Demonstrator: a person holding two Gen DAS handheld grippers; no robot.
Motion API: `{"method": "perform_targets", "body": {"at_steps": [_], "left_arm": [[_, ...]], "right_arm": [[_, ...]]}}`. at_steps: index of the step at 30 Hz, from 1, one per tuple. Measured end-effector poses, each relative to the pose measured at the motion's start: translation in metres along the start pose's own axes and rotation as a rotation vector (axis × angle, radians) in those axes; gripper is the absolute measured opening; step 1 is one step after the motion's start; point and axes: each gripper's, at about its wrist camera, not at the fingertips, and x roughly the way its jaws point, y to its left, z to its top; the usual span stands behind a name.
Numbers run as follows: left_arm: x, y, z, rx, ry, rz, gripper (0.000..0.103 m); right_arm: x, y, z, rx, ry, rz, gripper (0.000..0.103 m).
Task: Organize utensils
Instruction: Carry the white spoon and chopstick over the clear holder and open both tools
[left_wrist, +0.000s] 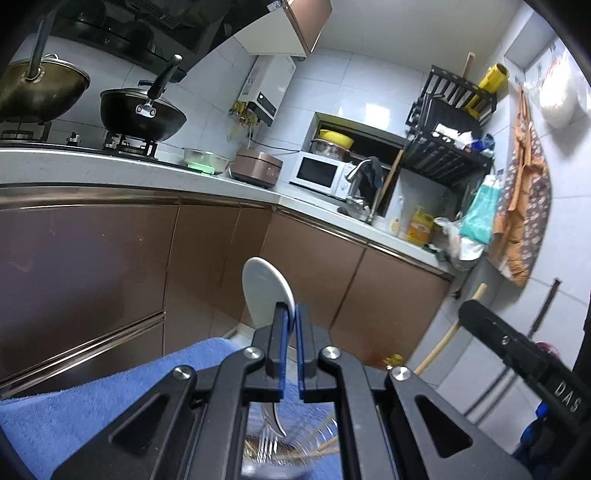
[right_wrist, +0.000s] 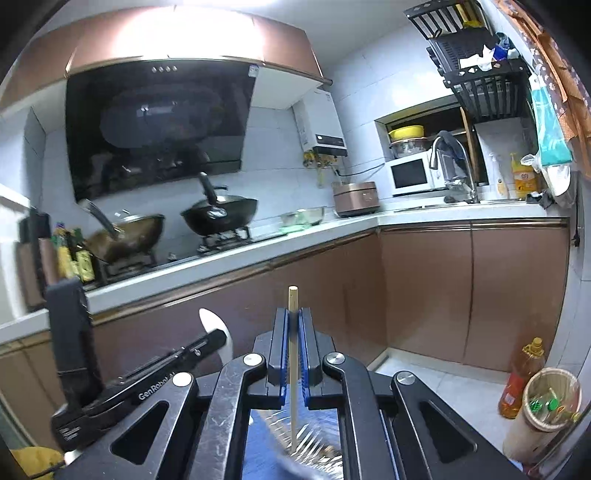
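Observation:
My left gripper is shut on a white spoon, bowl end pointing up and away; its handle runs down between the fingers. My right gripper is shut on a wooden chopstick held upright, its lower end reaching down toward a glass container. Below the left gripper that glass container holds forks and chopsticks, on a blue towel. The left gripper and white spoon also show at the left of the right wrist view. The right gripper's body shows at the right of the left wrist view.
Brown cabinets and a white counter with two woks, a rice cooker, a microwave and a sink tap lie ahead. An oil bottle and bin stand on the floor at right.

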Motion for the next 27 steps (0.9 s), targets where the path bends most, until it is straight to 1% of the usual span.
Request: {"method": "perform_targets", "body": {"at_steps": [3,7,10,11,13,14,15,16,18,22,24,27], "left_arm": [[0.029,-0.003,-0.013,0.024,0.002,0.042,0.003],[0.052,-0.004,-0.039,0.069,0.008,0.079,0.003],[0.064,-0.004,-0.059,0.092,0.026,0.073,0.004],[0.066,-0.004,-0.063,0.098,0.031,0.066,0.006],[0.064,-0.004,-0.070,0.103,0.037,0.062,0.011],[0.061,-0.004,-0.071,0.099,0.031,0.059,0.020],[0.058,-0.005,-0.071,0.097,0.028,0.058,0.028],[0.053,-0.005,-0.071,0.097,0.027,0.057,0.030],[0.044,-0.005,-0.068,0.094,0.036,0.052,0.032],[0.008,-0.002,-0.056,0.096,0.015,0.057,0.035],[-0.012,0.001,-0.049,0.081,0.004,0.046,0.038],[-0.043,0.003,-0.040,0.070,0.001,0.023,0.039]], "right_arm": [[0.020,-0.007,-0.014,-0.013,0.017,-0.025,0.006],[0.038,-0.013,-0.034,-0.019,0.053,-0.047,0.006],[0.045,-0.019,-0.048,-0.012,0.084,-0.058,0.006],[0.046,-0.020,-0.052,-0.010,0.098,-0.055,0.006],[0.045,-0.022,-0.057,-0.014,0.115,-0.061,0.012],[0.043,-0.022,-0.059,-0.014,0.120,-0.062,0.020],[0.040,-0.022,-0.061,-0.013,0.121,-0.059,0.025],[0.035,-0.021,-0.061,-0.015,0.121,-0.061,0.026],[0.025,-0.018,-0.060,-0.023,0.118,-0.067,0.026],[0.002,-0.014,-0.050,-0.020,0.094,-0.078,0.026],[-0.015,-0.013,-0.044,-0.006,0.073,-0.079,0.026],[-0.040,-0.009,-0.037,0.008,0.050,-0.078,0.026]]}}
